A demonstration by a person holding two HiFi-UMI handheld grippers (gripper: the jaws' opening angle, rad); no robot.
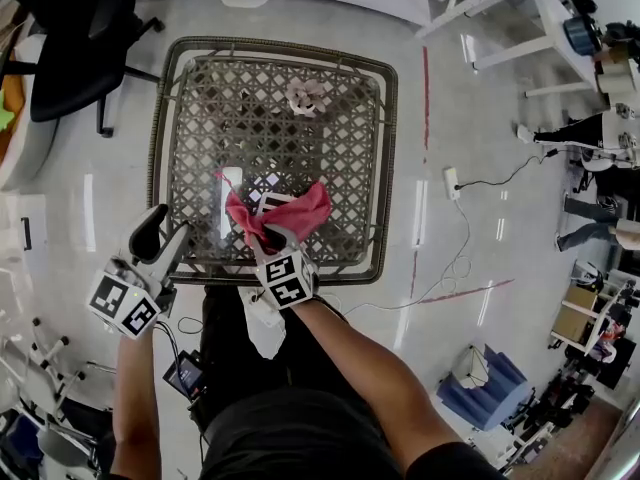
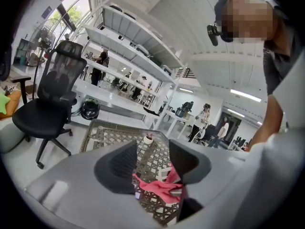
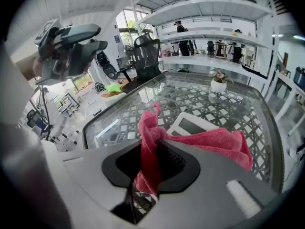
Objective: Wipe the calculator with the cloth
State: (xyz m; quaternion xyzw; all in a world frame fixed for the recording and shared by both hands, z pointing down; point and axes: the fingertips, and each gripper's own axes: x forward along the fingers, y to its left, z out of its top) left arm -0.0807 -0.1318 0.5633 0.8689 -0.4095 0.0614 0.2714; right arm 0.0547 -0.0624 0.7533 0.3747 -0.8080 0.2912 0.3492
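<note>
A pink cloth [image 1: 285,215] is pinched in my right gripper [image 1: 270,236], whose jaws are shut on a bunched fold of the cloth [image 3: 151,149]. The rest of it drapes over a white calculator [image 3: 190,126] that lies on the glass-topped wicker table [image 1: 190,108]; only the calculator's far end and display [image 1: 266,200] show past the cloth. My left gripper [image 1: 160,236] hangs off the table's near left corner, open and empty, with dark pads [image 2: 116,168] spread apart. It looks across the table toward the cloth [image 2: 159,187].
A small white pot with a plant [image 1: 307,95] stands toward the table's far side. A black office chair [image 1: 75,43] sits at the far left. A power strip and cable [image 1: 452,182] lie on the floor to the right. Shelving and people stand in the background.
</note>
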